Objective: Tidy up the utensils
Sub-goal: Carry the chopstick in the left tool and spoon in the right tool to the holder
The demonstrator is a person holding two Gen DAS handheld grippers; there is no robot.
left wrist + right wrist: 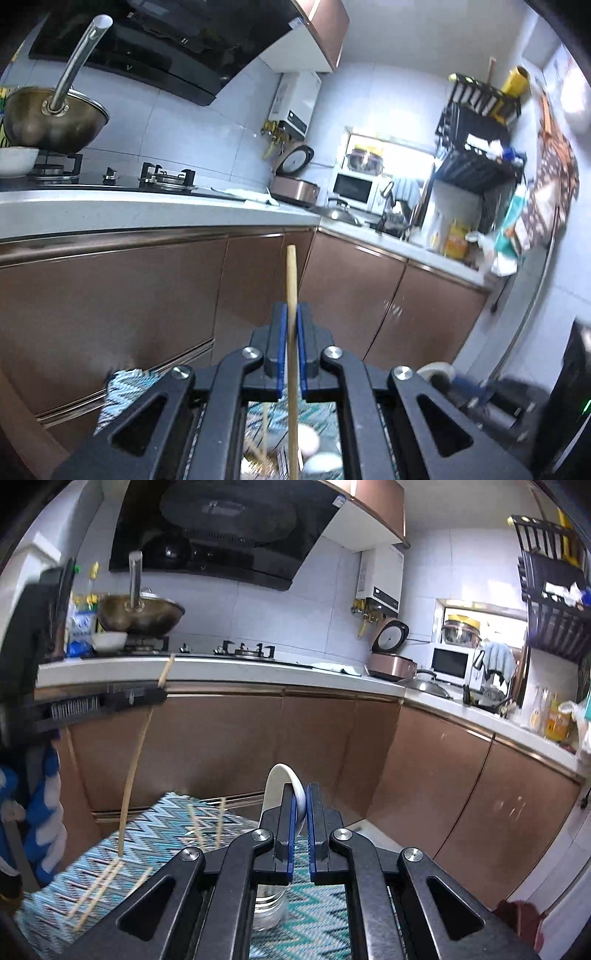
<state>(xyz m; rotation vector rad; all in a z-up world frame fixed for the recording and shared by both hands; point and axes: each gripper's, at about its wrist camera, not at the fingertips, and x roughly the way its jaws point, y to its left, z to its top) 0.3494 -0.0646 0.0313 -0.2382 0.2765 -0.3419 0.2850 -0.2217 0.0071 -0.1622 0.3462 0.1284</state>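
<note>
Only the right wrist view shows the left gripper (161, 694) from outside, raised in front of the counter edge (258, 675) with a chopstick (133, 760) clamped in it, the stick's lower end hanging down over the far left part of the zigzag cloth (159, 812), where loose chopsticks (99, 890) lie near its left edge. The left wrist view shows that chopstick (291, 280) pinched between closed blue pads, its tip rising just past the left gripper (291, 314). The right gripper (301, 797) is closed on a white spoon (277, 782), whose bowl sticks up beyond the fingertips, above a clear jar (269, 904) standing on the cloth.
</note>
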